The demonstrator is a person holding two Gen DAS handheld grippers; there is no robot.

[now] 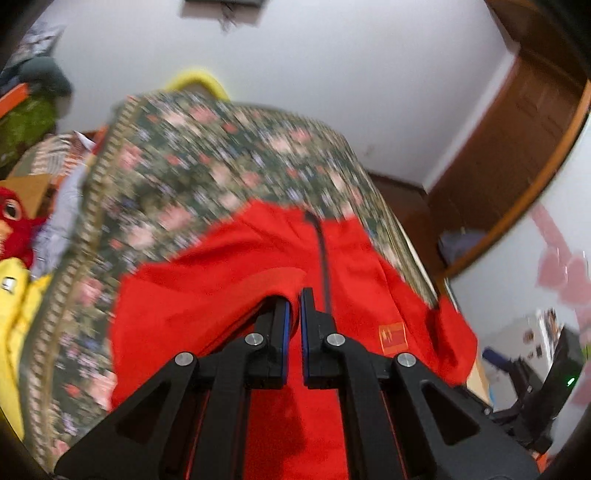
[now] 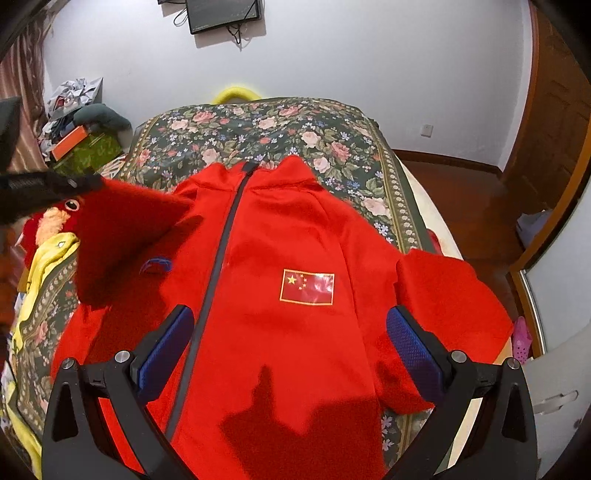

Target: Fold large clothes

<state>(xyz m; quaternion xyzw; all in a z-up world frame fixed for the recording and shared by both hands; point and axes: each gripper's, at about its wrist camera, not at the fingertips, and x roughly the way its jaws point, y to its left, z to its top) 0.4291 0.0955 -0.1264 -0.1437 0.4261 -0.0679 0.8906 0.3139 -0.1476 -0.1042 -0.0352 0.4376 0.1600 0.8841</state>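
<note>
My left claw [image 1: 294, 295] is clamped on the red jacket's sleeve [image 2: 122, 236], right claw [image 2: 290, 325] apart; thin fabric may slip mid-fold.

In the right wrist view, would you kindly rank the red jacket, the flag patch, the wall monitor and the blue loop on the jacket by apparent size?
1. red jacket, by far the largest.
2. wall monitor, though it is cut off by the frame's top edge and sits farther away.
3. flag patch.
4. blue loop, smallest.
</note>
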